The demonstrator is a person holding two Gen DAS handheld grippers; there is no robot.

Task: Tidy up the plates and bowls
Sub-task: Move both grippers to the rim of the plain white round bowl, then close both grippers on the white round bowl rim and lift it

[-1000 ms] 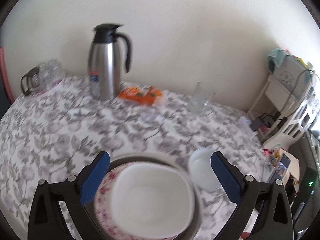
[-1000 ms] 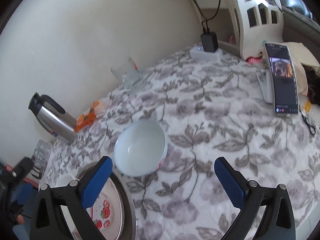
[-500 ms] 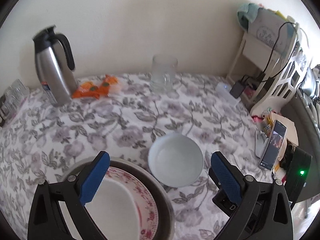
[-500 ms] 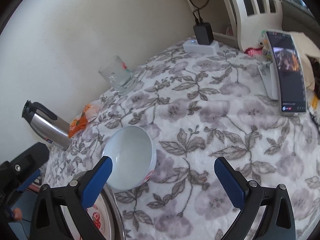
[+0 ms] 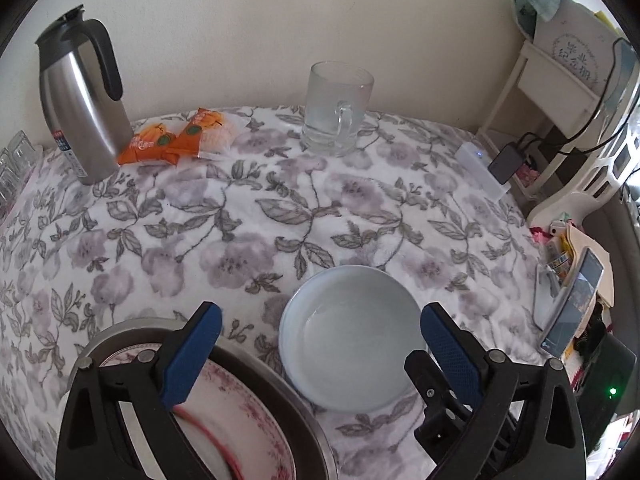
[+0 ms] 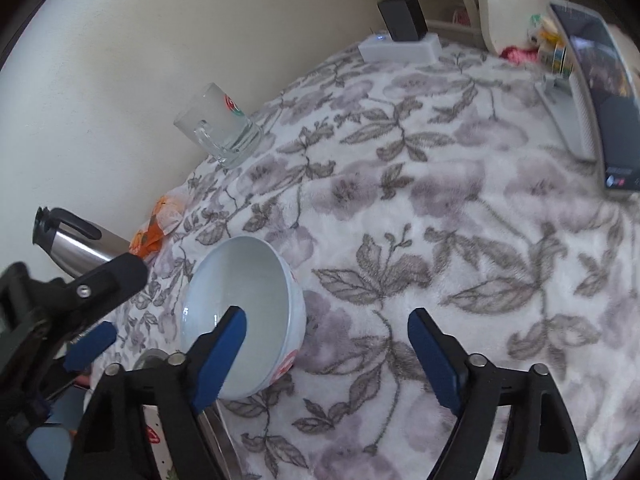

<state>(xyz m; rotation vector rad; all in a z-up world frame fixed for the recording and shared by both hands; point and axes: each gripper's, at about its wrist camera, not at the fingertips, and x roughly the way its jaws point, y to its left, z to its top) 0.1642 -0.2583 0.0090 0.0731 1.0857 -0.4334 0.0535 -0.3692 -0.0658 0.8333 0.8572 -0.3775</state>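
Observation:
A white bowl (image 5: 352,336) stands upright on the flowered tablecloth (image 5: 240,216). In the left wrist view it shows between the fingers of my left gripper (image 5: 320,320), which hangs open above it. To its left a pink-patterned plate (image 5: 240,420) lies in a metal pan (image 5: 132,326). My right gripper (image 6: 326,320) is low at the bowl (image 6: 248,300). Its jaws are closing: the left finger stands over the bowl's hollow, the right finger out over the cloth, the near wall between them, and the pads do not press on it. The left gripper's finger (image 6: 100,284) shows at that view's left edge.
Along the back wall stand a steel thermos jug (image 5: 80,104), orange snack packets (image 5: 180,136) and a glass mug (image 5: 336,108). A white power strip (image 5: 480,168) and a phone on a stand (image 5: 572,304) sit at the right edge, beside a white shelf (image 5: 560,80).
The left view has swung from the plate stack to the bowl. The right gripper has sunk toward the bowl and its jaws have narrowed, its left finger now over the bowl.

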